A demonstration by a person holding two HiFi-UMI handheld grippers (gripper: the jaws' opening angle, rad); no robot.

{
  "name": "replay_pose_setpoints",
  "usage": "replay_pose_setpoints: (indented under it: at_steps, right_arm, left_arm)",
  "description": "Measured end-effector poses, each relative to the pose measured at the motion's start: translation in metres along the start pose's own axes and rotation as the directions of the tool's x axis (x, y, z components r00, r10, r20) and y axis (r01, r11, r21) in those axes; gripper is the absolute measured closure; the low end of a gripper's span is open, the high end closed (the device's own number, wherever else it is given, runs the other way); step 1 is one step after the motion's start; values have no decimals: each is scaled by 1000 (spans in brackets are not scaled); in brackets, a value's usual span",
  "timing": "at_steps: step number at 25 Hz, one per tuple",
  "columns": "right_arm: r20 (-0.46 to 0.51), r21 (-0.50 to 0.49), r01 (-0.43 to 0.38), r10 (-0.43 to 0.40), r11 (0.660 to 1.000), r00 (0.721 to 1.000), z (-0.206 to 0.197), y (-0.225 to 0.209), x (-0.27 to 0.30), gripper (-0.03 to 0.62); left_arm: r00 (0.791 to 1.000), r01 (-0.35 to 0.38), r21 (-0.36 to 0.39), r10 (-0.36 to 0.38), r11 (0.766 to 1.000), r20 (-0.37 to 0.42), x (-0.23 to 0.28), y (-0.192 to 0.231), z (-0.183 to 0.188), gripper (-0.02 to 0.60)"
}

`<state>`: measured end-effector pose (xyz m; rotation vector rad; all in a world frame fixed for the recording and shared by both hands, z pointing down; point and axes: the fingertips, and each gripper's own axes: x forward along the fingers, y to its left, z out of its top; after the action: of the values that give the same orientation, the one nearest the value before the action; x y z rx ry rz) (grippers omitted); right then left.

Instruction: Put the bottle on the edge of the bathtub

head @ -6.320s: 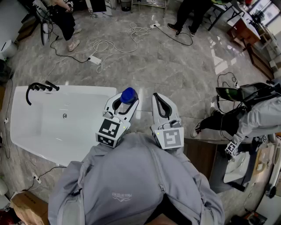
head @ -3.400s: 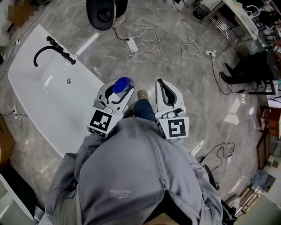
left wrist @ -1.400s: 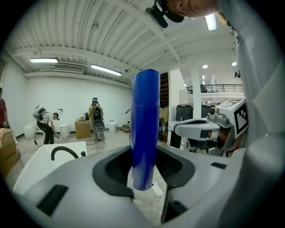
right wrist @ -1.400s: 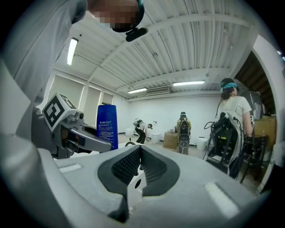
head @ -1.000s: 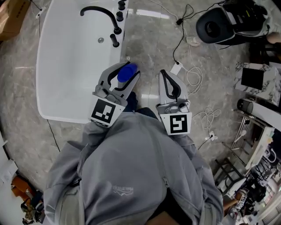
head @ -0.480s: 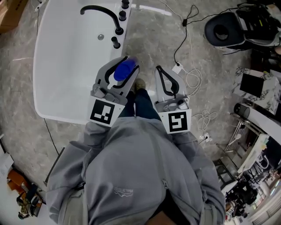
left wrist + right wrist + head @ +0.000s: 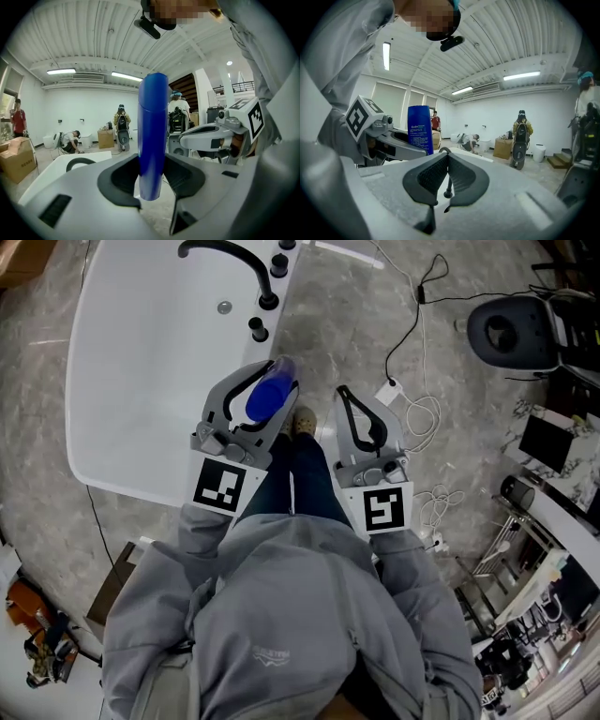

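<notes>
Left claw [image 7: 152, 177] clamped on upright bottle [image 7: 153, 136]; right claw [image 7: 446, 163] pinched shut, empty. Risk: toppling off narrow tub rim [image 7: 112, 480] at 10 o'clock if released tilted.

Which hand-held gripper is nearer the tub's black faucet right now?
Left. The left hand-held gripper, holding the blue bottle, is by the bathtub rim, just below the faucet in the head view; the right hand-held gripper is over floor, farther aside.

Power strip [image 7: 389, 388] on marble floor [image 7: 342, 329], cardboard box [image 7: 16, 161]
</notes>
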<state>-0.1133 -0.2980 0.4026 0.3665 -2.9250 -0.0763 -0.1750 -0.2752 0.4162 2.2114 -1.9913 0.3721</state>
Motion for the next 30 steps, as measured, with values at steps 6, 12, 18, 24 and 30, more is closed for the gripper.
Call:
replay_pose_setpoints:
  at_steps: [6, 12, 18, 24, 30]
  right_arm:
    - [-18, 4, -48, 48, 999, 999, -43, 8, 24, 591]
    - [-34, 15, -100, 100, 995, 994, -87, 23, 53, 591]
    - [-57, 20, -135, 136, 991, 989, -126, 38, 78, 591]
    - [-84, 16, -162, 162, 987, 983, -157, 48, 97, 591]
    - [-111, 22, -174, 175, 984, 978, -177, 55, 108, 591]
  left_arm:
    - [999, -17, -19, 16, 1000, -49, 8, 10, -56, 426]
    - [995, -35, -48, 31, 998, -94, 16, 24, -113, 425]
    - [993, -55, -70, 47, 996, -109, 23, 38, -159, 425]
    - [991, -71, -64, 63, 995, -117, 34, 51, -190, 425]
    - [992, -56, -61, 49, 997, -112, 43, 53, -216, 425]
